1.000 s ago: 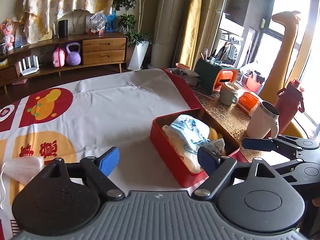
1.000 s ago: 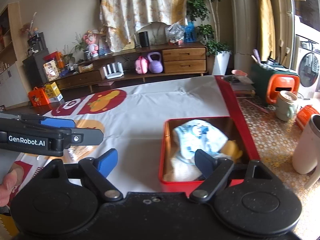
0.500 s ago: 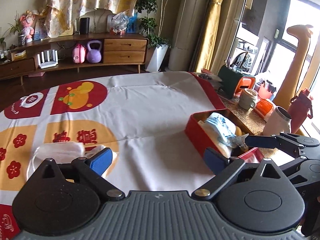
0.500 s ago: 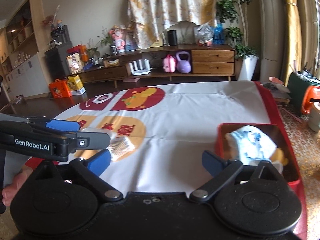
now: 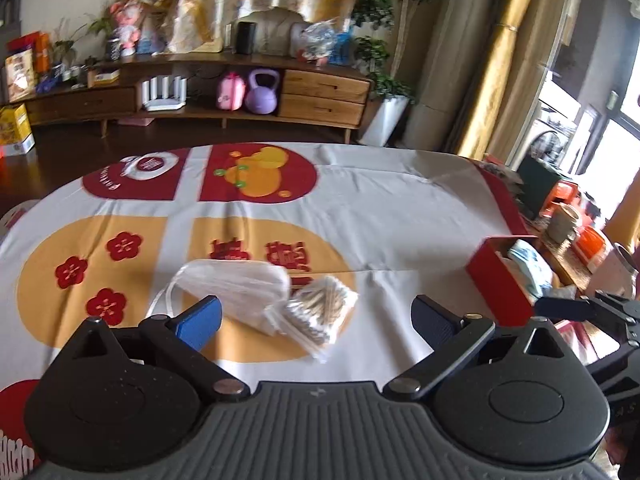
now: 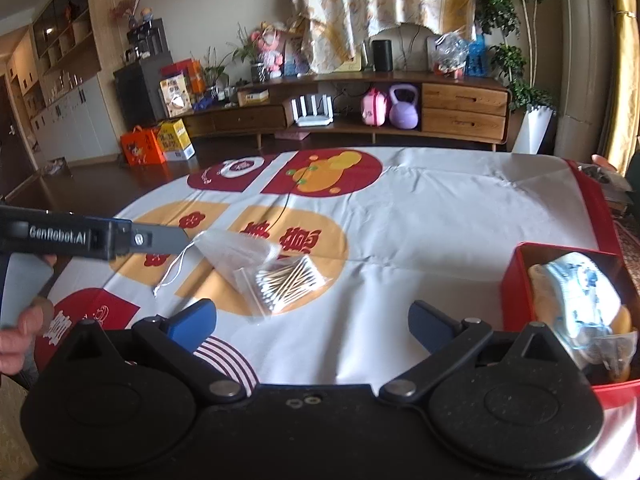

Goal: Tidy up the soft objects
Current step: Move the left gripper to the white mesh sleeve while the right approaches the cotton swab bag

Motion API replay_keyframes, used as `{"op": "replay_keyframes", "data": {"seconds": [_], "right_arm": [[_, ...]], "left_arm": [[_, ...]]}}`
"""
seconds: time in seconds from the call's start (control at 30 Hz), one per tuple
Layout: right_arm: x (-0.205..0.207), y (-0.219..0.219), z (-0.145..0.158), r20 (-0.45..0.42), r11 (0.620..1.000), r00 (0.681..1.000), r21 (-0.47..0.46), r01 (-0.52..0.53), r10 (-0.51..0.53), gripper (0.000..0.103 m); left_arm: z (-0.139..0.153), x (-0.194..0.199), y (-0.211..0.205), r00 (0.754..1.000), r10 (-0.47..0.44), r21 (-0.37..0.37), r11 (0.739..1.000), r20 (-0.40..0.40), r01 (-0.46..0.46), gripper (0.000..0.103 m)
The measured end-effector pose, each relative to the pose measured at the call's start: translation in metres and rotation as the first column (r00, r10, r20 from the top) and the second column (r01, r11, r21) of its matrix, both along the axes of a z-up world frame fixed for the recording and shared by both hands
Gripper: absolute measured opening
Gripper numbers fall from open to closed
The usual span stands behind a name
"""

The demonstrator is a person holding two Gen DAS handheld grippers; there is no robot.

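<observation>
**On the cloth, two light things wait for my open grippers**

At the left of the spread lies the white face mask (image 5: pixel 236 290), flat on the yellow patch of the tablecloth (image 5: pixel 400 220), its thin ear loop trailing off toward the left. I judge it nearly weightless and floppy; it would fold or slide under a push, so I would pinch the pleated body near an edge and leave the cord alone, which looks too thin to hold.

Touching its right end, and partly over it, is the clear bag of cotton swabs (image 5: pixel 318 312). The film looks slick and crinkly and the sticks inside are loose, so a grip across the bulging middle should hold better than one on a corner.

My left gripper (image 5: pixel 316 316) hangs above both with its jaws spread wide; they have just been opening and nothing is clamped between them. My right gripper (image 6: pixel 312 318) stands the same way, wide apart and holding nothing, its jaws just opened too.

Far right sits the red box (image 6: pixel 516 292), already holding a blue-printed soft bundle (image 6: pixel 576 292). Mask and bag are well apart from it.
</observation>
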State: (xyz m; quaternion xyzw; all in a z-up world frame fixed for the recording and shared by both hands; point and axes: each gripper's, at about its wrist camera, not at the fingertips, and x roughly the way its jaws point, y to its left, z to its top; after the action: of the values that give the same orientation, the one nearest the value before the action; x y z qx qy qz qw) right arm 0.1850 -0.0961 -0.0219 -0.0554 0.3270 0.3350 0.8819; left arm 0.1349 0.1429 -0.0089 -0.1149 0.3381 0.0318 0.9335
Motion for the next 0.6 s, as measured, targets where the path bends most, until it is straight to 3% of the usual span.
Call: {"op": "replay_keyframes", "data": {"seconds": [0.27, 0.37, 0.6], "right_arm": [[0.009, 0.033, -0.02, -0.035, 0.996, 0.997, -0.048, -0.07, 0.069, 0.102], [0.015, 0.046, -0.028, -0.046, 0.994, 0.995, -0.061, -0.093, 0.09, 0.102], [0.032, 0.076, -0.049, -0.057, 0.982, 0.988, -0.111, -0.15, 0.144, 0.102]], "left_arm": [[-0.039, 0.01, 0.049, 0.994, 0.079, -0.046, 0.996, -0.07, -0.082, 0.102], [-0.055, 0.018, 0.066, 0.985, 0.131, -0.085, 0.986, -0.112, -0.141, 0.102], [-0.075, 0.044, 0.081, 0.962, 0.227, -0.095, 0.965, -0.152, -0.243, 0.102]]}}
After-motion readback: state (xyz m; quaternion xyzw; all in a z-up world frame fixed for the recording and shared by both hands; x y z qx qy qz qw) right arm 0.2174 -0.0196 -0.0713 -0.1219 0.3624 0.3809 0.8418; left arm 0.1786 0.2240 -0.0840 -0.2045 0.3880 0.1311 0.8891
